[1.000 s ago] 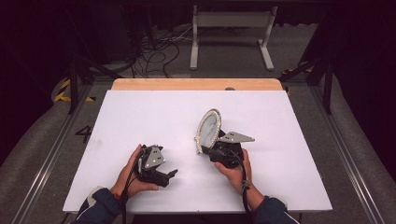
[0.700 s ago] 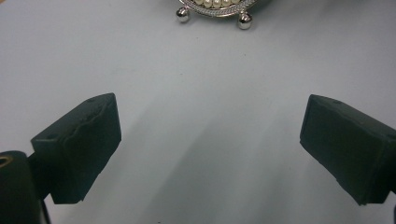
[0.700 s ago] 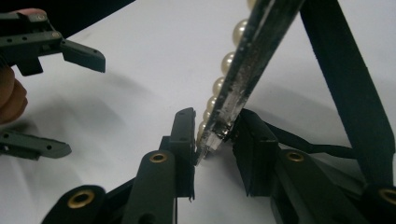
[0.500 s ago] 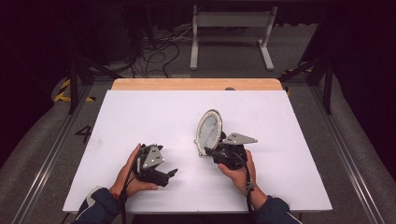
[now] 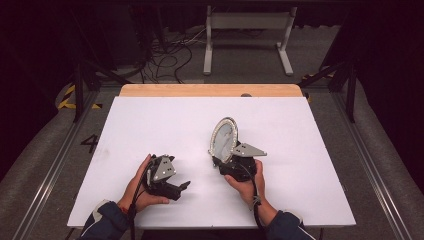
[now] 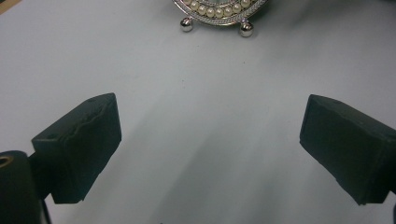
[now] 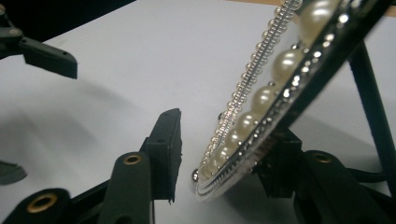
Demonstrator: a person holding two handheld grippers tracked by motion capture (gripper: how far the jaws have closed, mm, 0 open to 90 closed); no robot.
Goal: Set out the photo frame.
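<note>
High view: I see the oval pearl-rimmed frame (image 5: 223,138) standing upright mid-bench (image 5: 150,120), at the tip of my right hand-held gripper (image 5: 222,161); my left hand-held gripper (image 5: 184,185) rests well apart.

Left gripper view: its jaws stand wide, bare bench between, the frame's ball feet (image 6: 187,24) ahead.

Right gripper view: jaws just opening, frame rim between, the left pad (image 7: 169,147) clear of it.

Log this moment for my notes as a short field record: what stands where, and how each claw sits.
surface: white table
object: oval pearl-rimmed frame, standing on ball feet
right claw: jaws just been opening, frame's lower edge between them, left pad clear of it
left claw: open, nothing between its jaws, pointed at the frame
</note>
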